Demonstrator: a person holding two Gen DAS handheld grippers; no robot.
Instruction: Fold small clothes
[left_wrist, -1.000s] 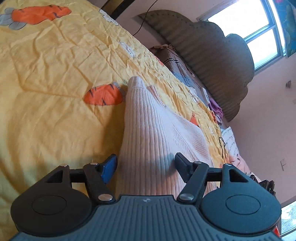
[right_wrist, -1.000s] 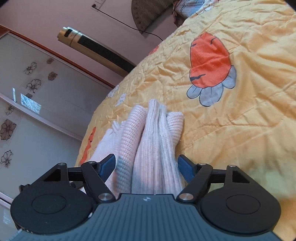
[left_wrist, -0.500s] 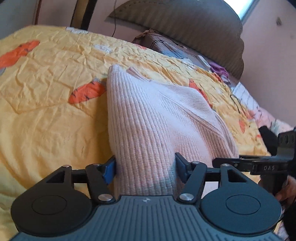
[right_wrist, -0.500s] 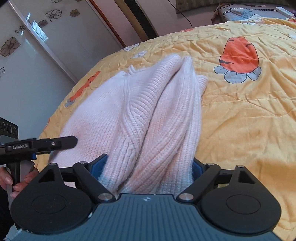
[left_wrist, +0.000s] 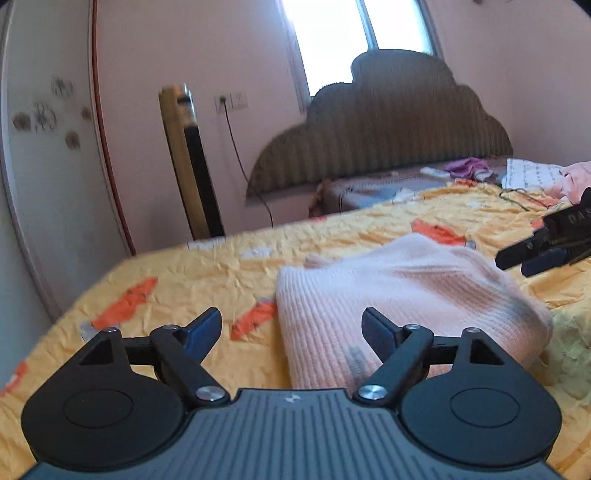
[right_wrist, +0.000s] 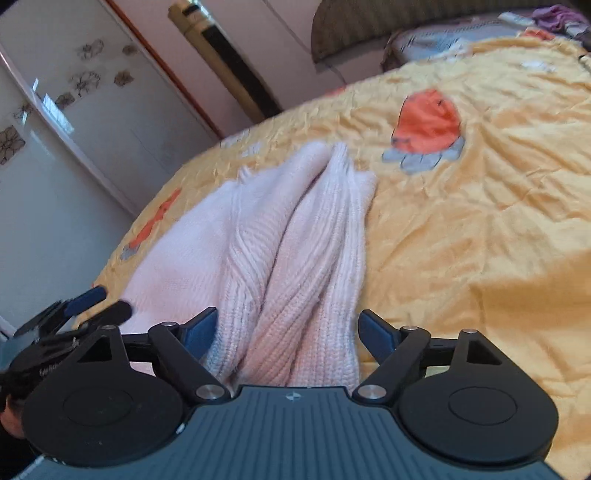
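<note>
- The pale pink ribbed knit sweater (left_wrist: 406, 295) lies folded on the yellow carrot-print quilt (left_wrist: 184, 280), near its edge
- Left gripper (left_wrist: 291, 325) fingers gape wide, empty, with the sweater's left edge between them
- Right gripper (right_wrist: 286, 326) fingers straddle bunched sleeves, apparently unclamped; snagging knit could undo the fold

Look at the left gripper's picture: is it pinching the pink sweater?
No, the left gripper is open, and the pink sweater lies loose on the yellow bedspread.
</note>
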